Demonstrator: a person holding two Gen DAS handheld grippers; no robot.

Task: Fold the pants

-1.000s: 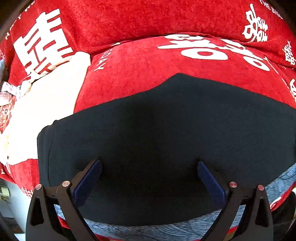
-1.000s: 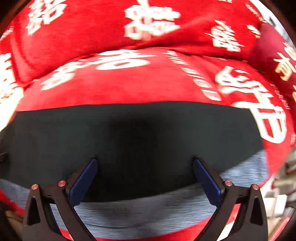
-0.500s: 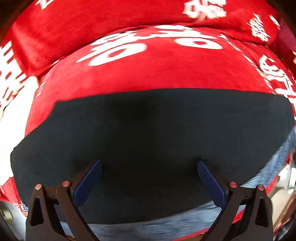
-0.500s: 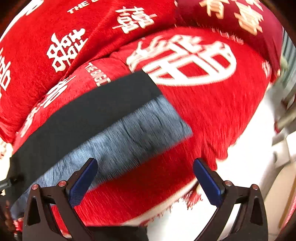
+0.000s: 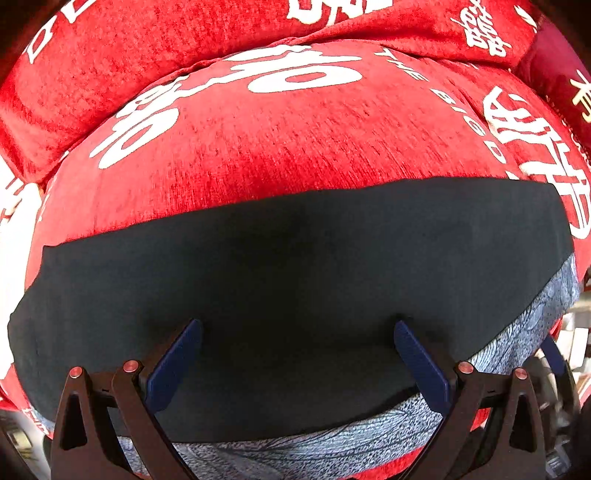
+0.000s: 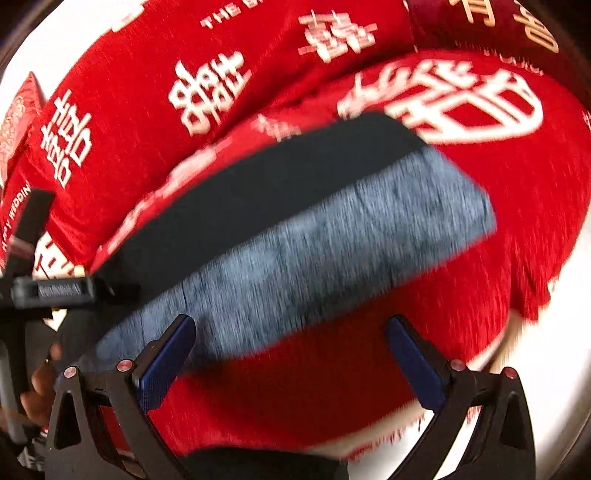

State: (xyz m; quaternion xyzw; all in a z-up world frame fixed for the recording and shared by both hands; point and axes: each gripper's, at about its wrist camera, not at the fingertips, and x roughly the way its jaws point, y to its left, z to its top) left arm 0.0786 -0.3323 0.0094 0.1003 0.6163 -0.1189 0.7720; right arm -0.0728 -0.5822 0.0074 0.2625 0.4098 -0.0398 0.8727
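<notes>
The pants lie folded flat on a red cover: a black upper layer over a grey-blue lower layer that shows along the near edge. My left gripper is open and empty, low over the black layer's near part. In the right wrist view the pants run diagonally, black behind, grey-blue in front. My right gripper is open and empty, off the pants' near edge over the red cover. The left gripper's body shows at the far left there.
The red cover with white characters drapes a cushioned seat and backrest. Its fringed edge hangs at the right, with pale floor beyond. A dark red cushion sits at the back right.
My right gripper has swung back and to the right, off the pants to the cover's front edge. My left gripper has shifted right along the pants. Both stay open.
</notes>
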